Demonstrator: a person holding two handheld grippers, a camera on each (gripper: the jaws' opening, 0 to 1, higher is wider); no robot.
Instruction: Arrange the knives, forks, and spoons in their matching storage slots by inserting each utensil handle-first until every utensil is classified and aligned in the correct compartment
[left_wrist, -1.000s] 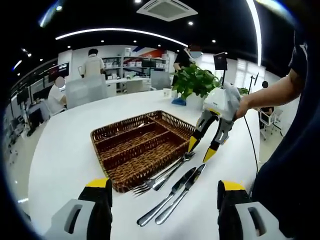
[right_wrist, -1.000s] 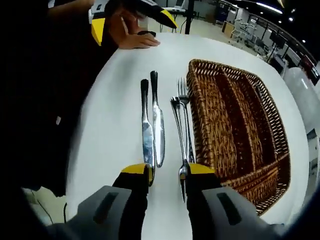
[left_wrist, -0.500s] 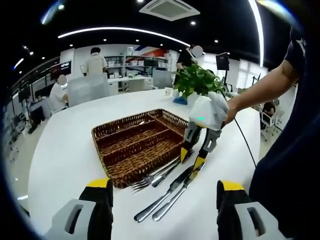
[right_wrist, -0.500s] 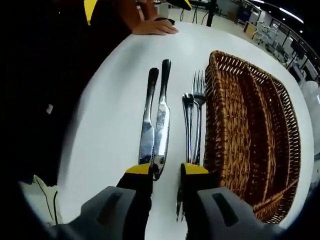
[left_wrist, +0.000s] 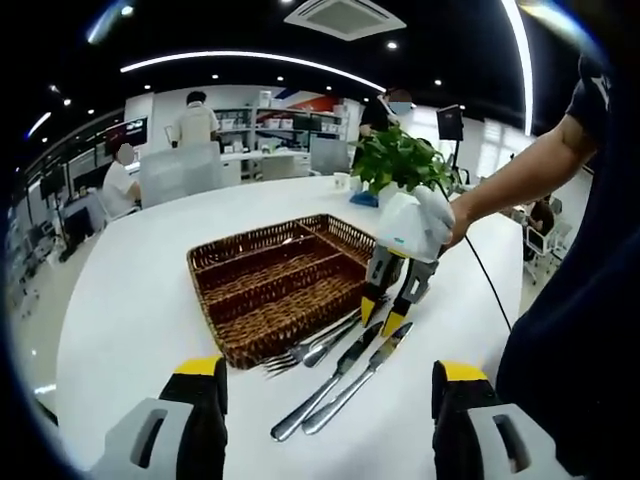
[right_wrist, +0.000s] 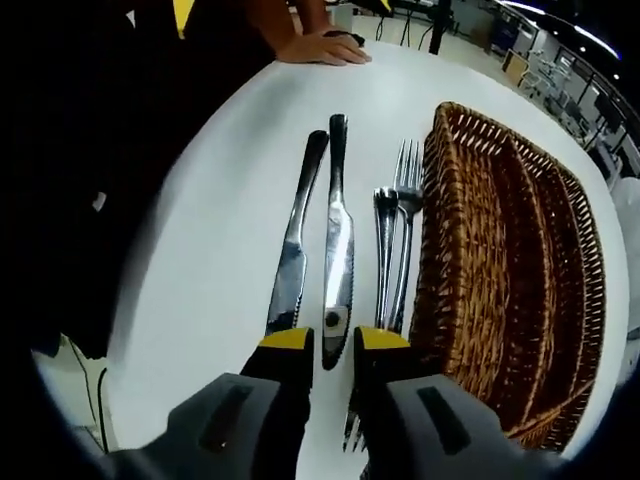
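Here, on a white round table, two knives lie side by side next to a pair of forks that run along the near wall of a wicker cutlery tray, itself divided into long compartments with a short cross slot at one end. In the right gripper view, the right gripper hangs low over the tip of the inner knife, whose blade end sits in the narrow gap between the two yellow-tipped jaws; the jaws stand only slightly apart and whether they touch the metal cannot be told. The outer knife passes just outside the left jaw, its handle angled away across the table, while the forks lie just outside the right jaw, tines toward the far end, close against the tray's wall. The left gripper view shows the same gripper from the other side, a person's hand wrapped around its white body, jaw tips down at the blade ends of the knives. The left gripper is held well back from the cutlery with its jaws spread wide and nothing between them. A potted plant stands beyond the tray.
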